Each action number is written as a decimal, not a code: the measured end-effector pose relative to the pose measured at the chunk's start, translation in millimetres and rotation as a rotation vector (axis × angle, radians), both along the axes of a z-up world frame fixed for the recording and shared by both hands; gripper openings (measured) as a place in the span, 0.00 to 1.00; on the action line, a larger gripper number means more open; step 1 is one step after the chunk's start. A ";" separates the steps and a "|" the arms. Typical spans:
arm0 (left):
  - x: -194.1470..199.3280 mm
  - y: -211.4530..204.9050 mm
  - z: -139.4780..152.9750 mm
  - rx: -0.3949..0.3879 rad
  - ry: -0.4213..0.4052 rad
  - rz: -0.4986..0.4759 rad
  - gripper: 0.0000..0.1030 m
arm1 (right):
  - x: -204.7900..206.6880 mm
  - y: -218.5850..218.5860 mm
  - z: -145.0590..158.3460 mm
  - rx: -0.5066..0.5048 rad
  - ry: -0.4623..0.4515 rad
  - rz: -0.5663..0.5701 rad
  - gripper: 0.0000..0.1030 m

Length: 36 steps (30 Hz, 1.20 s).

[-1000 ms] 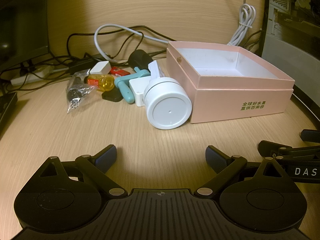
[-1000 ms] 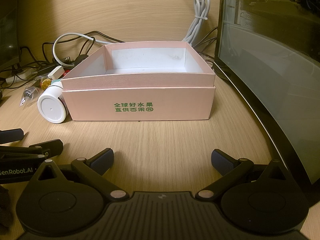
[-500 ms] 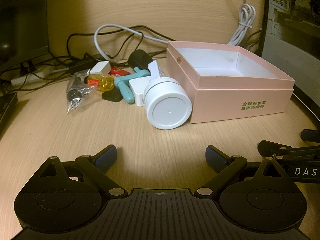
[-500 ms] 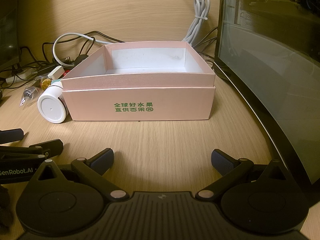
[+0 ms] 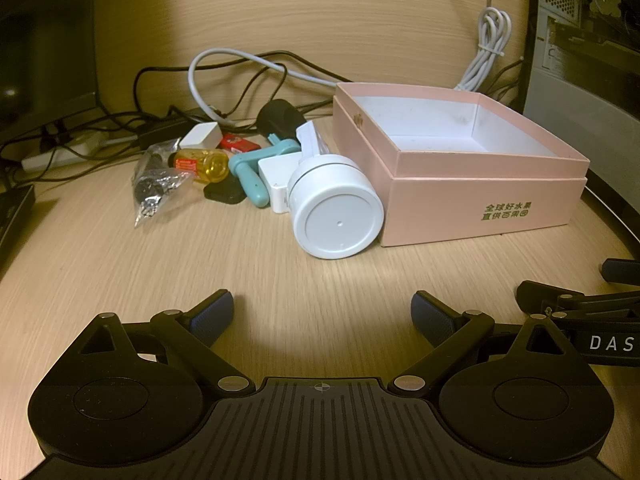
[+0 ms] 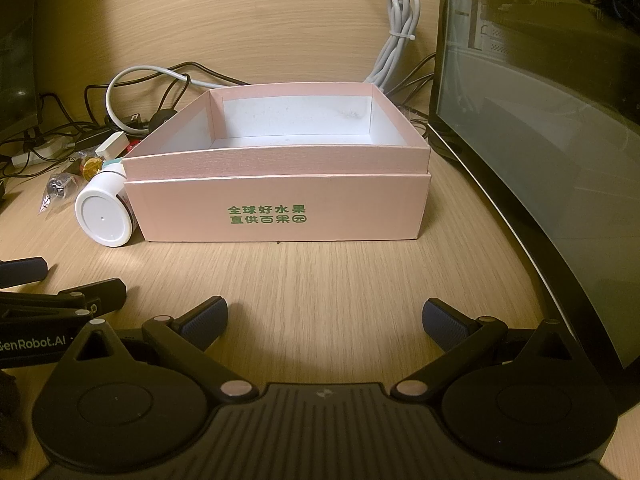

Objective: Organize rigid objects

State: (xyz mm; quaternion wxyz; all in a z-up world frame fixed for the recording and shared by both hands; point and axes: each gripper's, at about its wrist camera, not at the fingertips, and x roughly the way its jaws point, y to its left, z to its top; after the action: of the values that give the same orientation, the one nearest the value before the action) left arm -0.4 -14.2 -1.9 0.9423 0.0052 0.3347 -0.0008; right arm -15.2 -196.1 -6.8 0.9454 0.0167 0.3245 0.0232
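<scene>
An open pink box [image 5: 480, 196] with green print sits on the wooden desk; it also fills the middle of the right wrist view [image 6: 280, 212], and its inside is bare. A white round jar [image 5: 336, 216] lies on its side against the box's left wall, also seen in the right wrist view [image 6: 105, 216]. Behind it lie a white block [image 5: 274, 184], a teal handle [image 5: 250, 172], a yellow bottle [image 5: 204, 162], a clear bag of dark parts [image 5: 154, 188] and a black plug [image 5: 280, 118]. My left gripper [image 5: 322, 310] is open and empty, short of the jar. My right gripper [image 6: 326, 318] is open and empty, in front of the box.
Black and white cables [image 5: 224, 80] trail along the back of the desk. A dark curved monitor [image 6: 560, 160] stands close on the right of the box. A coiled white cord [image 6: 400, 44] hangs behind the box. A black device edge [image 5: 12, 216] lies at far left.
</scene>
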 end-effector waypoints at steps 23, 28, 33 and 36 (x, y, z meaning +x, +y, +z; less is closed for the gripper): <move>-0.2 -5.5 -0.8 -0.001 -0.001 0.001 0.96 | -0.6 0.3 -0.1 -0.001 -0.004 -0.001 1.00; -0.6 -6.6 -0.3 0.000 -0.005 -0.006 0.94 | -1.4 1.7 -2.2 0.000 -0.006 0.000 1.00; 1.9 0.2 28.8 -0.001 -0.100 -0.026 0.94 | 1.8 1.3 -2.5 -0.002 0.042 0.058 1.00; 23.7 2.4 43.0 -0.004 -0.096 -0.068 0.94 | 6.4 -0.1 0.2 -0.003 0.084 0.090 1.00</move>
State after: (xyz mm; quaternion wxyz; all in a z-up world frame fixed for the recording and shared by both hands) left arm 23.3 -11.8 41.1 0.9567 0.0148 0.2888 -0.0332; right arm -8.8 -196.3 -6.6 0.9291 0.0018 0.3642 0.0643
